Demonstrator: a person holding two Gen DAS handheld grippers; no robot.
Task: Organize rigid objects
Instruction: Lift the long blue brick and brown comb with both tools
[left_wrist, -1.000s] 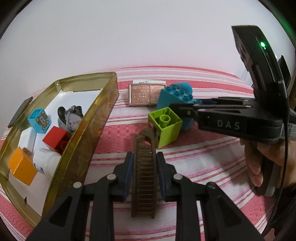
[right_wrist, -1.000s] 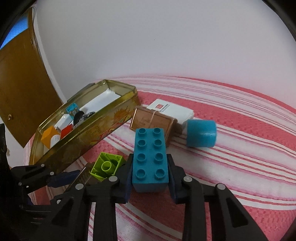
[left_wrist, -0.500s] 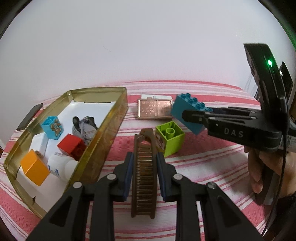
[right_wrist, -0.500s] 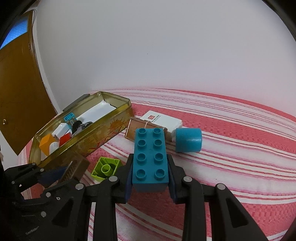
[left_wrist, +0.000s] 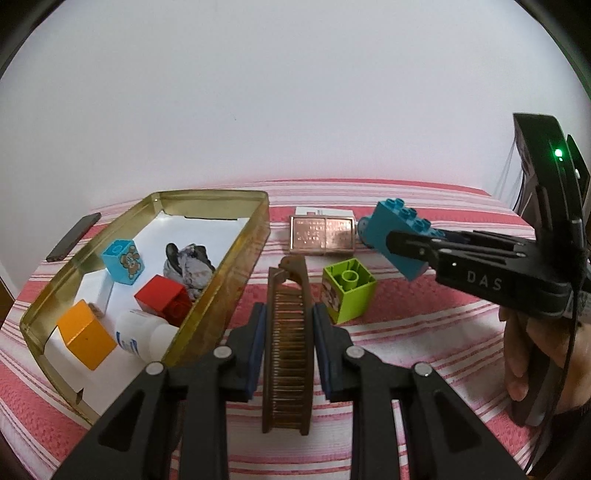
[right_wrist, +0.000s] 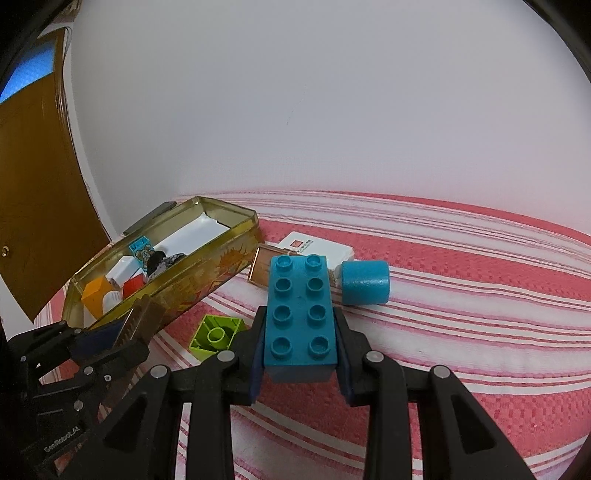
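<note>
Cloth in red and white stripes (right_wrist: 461, 332) covers the surface across the lower half of both views, and a plain white wall (left_wrist: 277, 103) fills everything above it. In the right wrist view a brown wooden door (right_wrist: 33, 184) stands at the left edge.

My left tool (left_wrist: 288, 325) is clamped on a brown comb (left_wrist: 288, 350), held lengthwise at the bottom centre of its view, clear of the cloth. My right tool (right_wrist: 300, 343) grips a teal eight-stud brick (right_wrist: 300, 314), studs up, at centre bottom of its view.

A gold tin (left_wrist: 236, 269) sits left of centre, lined with white and holding an orange block (left_wrist: 85, 336), a red block (left_wrist: 162, 299), a small blue picture block (left_wrist: 123, 256), a white bottle (left_wrist: 138, 334) and a grey crumpled thing (left_wrist: 190, 262) I cannot name. A dark flat object (left_wrist: 74, 236) lies beyond the tin's left wall.

Loose on the cloth: a lime green block (left_wrist: 347, 291) just right of the comb, a copper-coloured case (left_wrist: 322, 235) behind it leaning on a white box (right_wrist: 317, 249), and a blue cylinder (right_wrist: 364, 282) on its side beside them.
</note>
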